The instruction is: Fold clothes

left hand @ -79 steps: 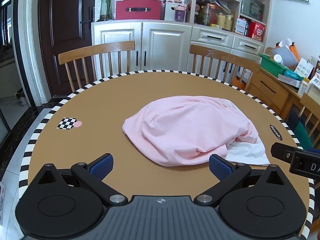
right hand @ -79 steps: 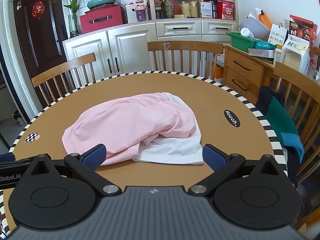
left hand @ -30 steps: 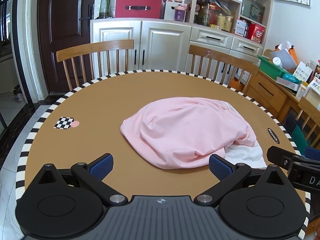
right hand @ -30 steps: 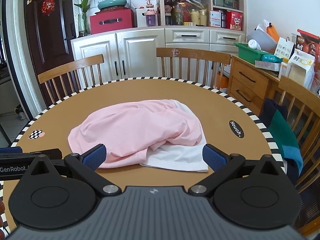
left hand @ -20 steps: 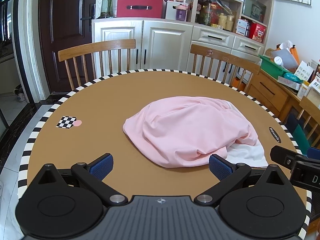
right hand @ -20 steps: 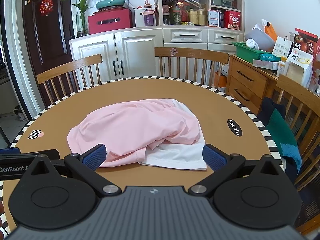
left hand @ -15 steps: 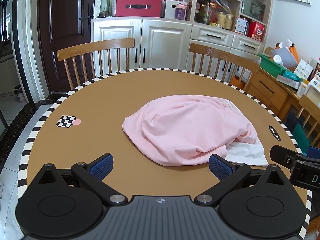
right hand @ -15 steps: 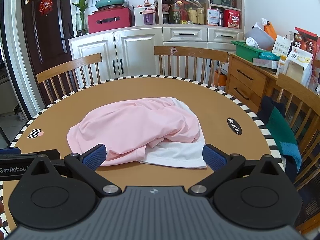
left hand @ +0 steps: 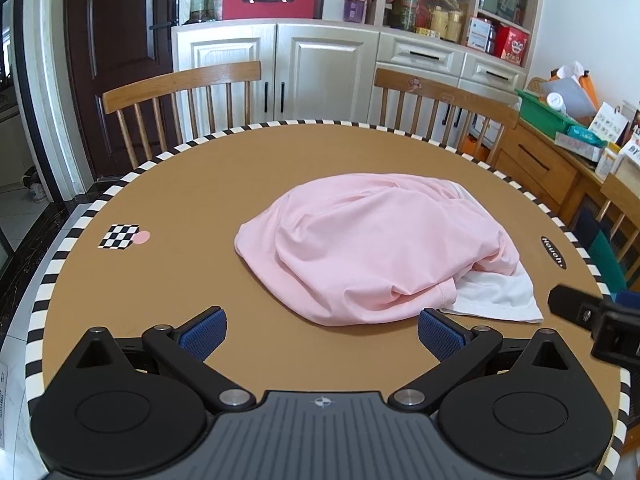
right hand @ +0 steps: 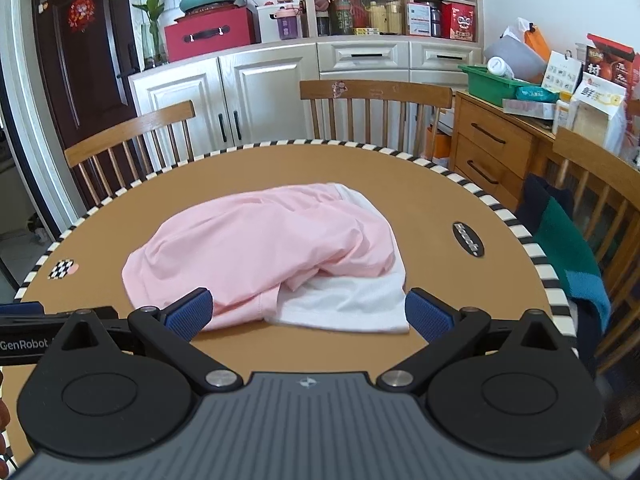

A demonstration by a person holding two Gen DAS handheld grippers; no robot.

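A crumpled pink garment lies in a heap on the round brown table, with a white garment sticking out under its near right side. Both also show in the right wrist view, pink over white. My left gripper is open and empty, just short of the pink heap's near edge. My right gripper is open and empty, its fingertips beside the near edge of both garments.
The table has a black-and-white striped rim, a checkered marker at left and a black logo label at right. Wooden chairs stand behind it. A dark green-and-blue cloth hangs on the right chair.
Both grippers have drifted only slightly; the right one sits a little closer to the garments. The clothes have not moved and both grippers stay open.
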